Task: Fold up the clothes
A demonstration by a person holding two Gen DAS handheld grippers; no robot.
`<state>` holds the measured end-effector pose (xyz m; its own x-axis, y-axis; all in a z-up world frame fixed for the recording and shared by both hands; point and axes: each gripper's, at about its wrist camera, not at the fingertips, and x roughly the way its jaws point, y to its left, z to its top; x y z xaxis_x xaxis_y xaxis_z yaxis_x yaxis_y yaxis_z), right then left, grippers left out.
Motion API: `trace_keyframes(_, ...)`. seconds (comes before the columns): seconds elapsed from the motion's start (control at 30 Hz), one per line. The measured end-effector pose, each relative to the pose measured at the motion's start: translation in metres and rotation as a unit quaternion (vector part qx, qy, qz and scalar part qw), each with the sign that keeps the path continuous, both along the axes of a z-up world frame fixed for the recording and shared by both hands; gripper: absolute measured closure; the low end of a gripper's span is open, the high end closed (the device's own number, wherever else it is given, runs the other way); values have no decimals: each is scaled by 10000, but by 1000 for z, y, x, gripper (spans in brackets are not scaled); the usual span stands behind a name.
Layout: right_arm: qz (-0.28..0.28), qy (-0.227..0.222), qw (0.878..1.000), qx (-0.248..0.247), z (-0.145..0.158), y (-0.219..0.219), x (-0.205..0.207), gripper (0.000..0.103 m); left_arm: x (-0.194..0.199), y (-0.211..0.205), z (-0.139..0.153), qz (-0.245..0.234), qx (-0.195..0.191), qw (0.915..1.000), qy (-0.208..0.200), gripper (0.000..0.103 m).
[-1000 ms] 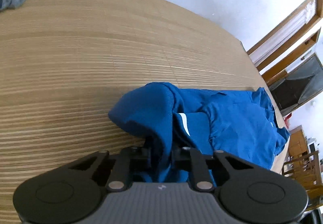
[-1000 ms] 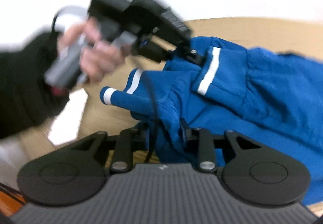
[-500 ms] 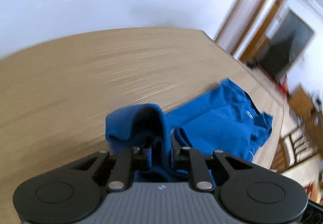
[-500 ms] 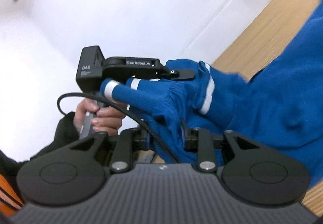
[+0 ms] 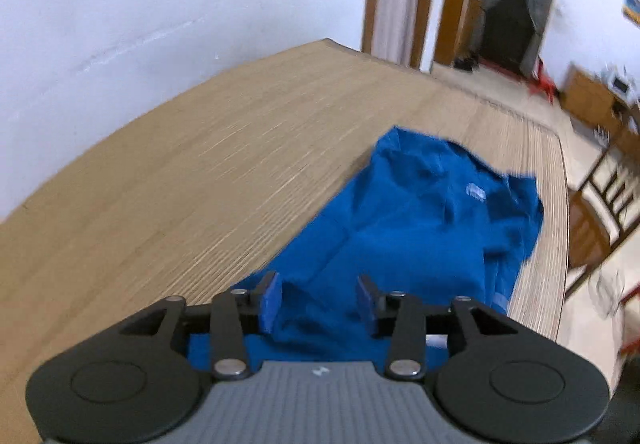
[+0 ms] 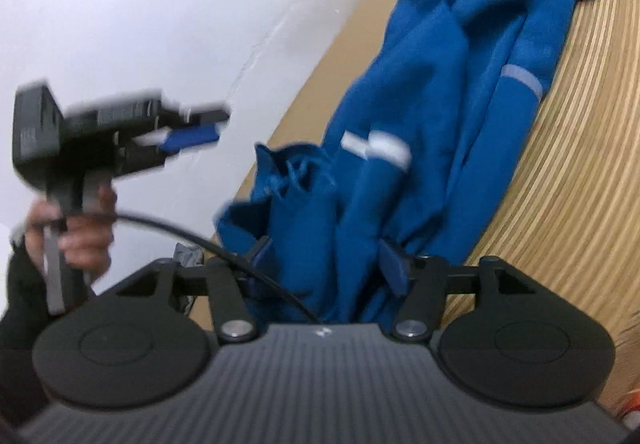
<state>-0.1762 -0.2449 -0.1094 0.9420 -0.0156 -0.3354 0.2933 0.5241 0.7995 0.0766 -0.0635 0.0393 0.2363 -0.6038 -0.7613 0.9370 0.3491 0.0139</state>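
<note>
A blue garment (image 5: 420, 219) with white stripes lies stretched out on the wooden table (image 5: 200, 163). My left gripper (image 5: 318, 304) hovers over its near end. Its jaws are opening and stand apart, with the cloth below them and not pinched. In the right wrist view the same garment (image 6: 440, 83) runs away from me in long folds. The jaws of my right gripper (image 6: 326, 264) are opening, and a bunched end of the cloth sits loosely between them. The left gripper (image 6: 212, 125) is held up at the left by a hand (image 6: 80, 236) and carries nothing.
A white wall (image 5: 160, 3) runs along the table's far side. The table's right edge (image 5: 560, 203) drops off towards a wooden chair (image 5: 600, 211) and a dark doorway (image 5: 516, 3). A black cable (image 6: 180, 228) crosses in front of my right gripper.
Both grippers were shut on the blue cloth and have opened. The garment now lies along the table. The left gripper has lifted off it, and both views have rolled.
</note>
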Motion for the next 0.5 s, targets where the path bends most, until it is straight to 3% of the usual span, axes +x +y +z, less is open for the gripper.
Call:
trace_keyframes(0.13,41,-44,9944,-1051,39,0,-22,41,3,27,-12,140,196,9996,-160,56)
trace_keyframes(0.27,498,-35,9789,-1979,70,15,-12,41,11,51,-30,127,289,9992,253,56)
trace_keyframes(0.37,1277,24,9745,-1847,67,-2,2,42,8,77,-36,-47,285,9993,256,55)
trace_keyframes(0.5,2231,460,9646,-1330,55,-24,-21,41,8,109,-43,-232,413,9989,54,53)
